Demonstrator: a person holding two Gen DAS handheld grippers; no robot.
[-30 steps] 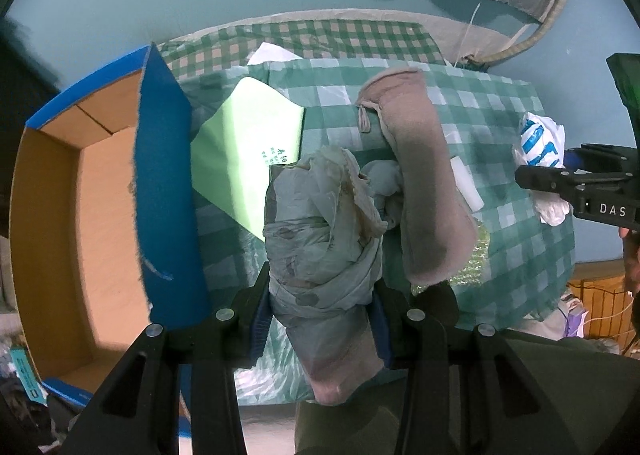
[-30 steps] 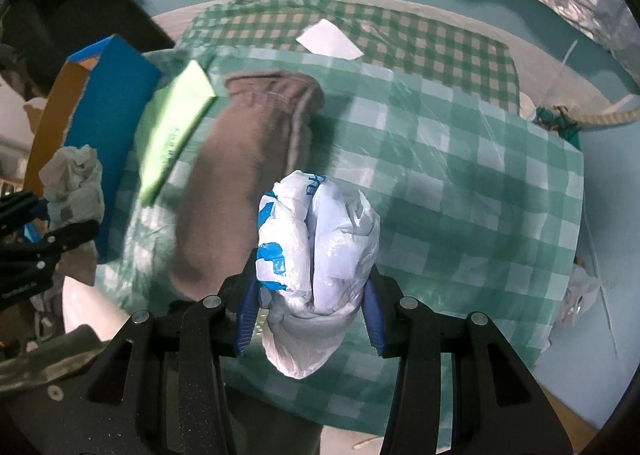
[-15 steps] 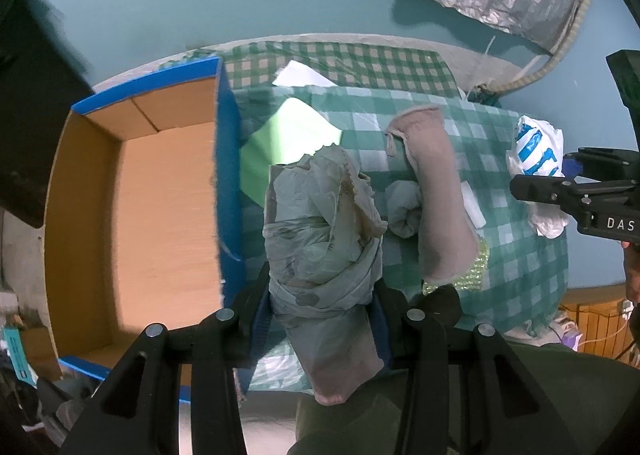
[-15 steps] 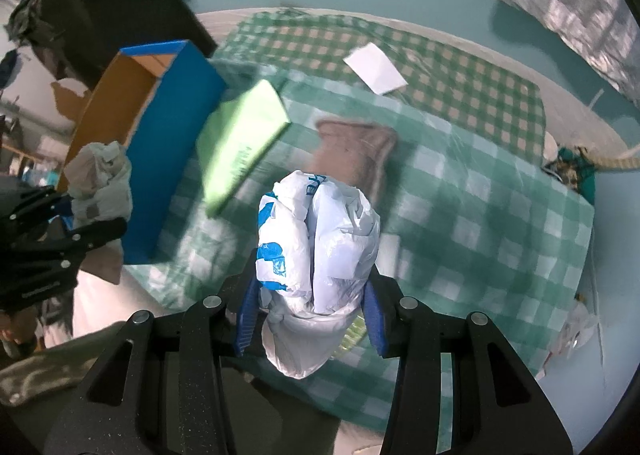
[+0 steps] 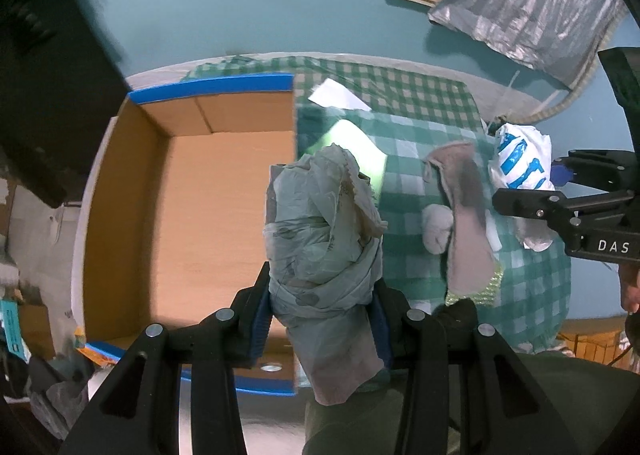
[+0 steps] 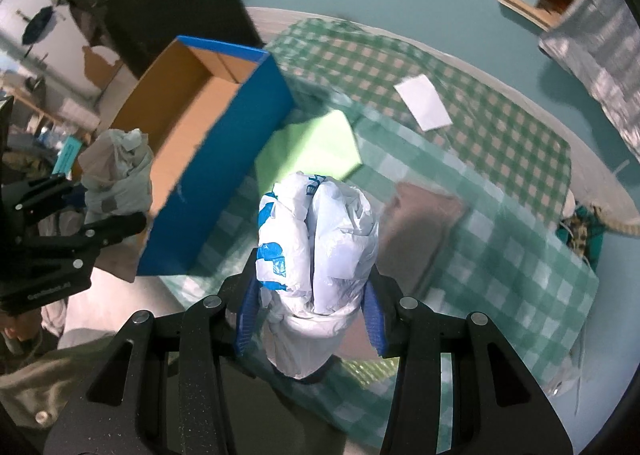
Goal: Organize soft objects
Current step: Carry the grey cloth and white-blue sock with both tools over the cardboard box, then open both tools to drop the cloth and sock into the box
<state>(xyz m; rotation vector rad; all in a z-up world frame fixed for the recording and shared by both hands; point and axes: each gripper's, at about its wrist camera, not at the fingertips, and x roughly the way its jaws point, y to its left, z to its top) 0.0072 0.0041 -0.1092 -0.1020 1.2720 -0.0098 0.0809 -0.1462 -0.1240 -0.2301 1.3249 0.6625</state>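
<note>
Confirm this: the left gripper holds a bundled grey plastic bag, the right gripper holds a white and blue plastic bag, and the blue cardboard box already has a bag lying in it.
One detail is wrong: the blue cardboard box is empty, as the left wrist view shows. The rest stands: the left gripper holds the grey plastic bag, and the right gripper holds the white and blue plastic bag.

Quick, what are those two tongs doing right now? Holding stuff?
Left tongs: closed on a crumpled grey plastic bag.
Right tongs: closed on a white-and-blue plastic bag.
</note>
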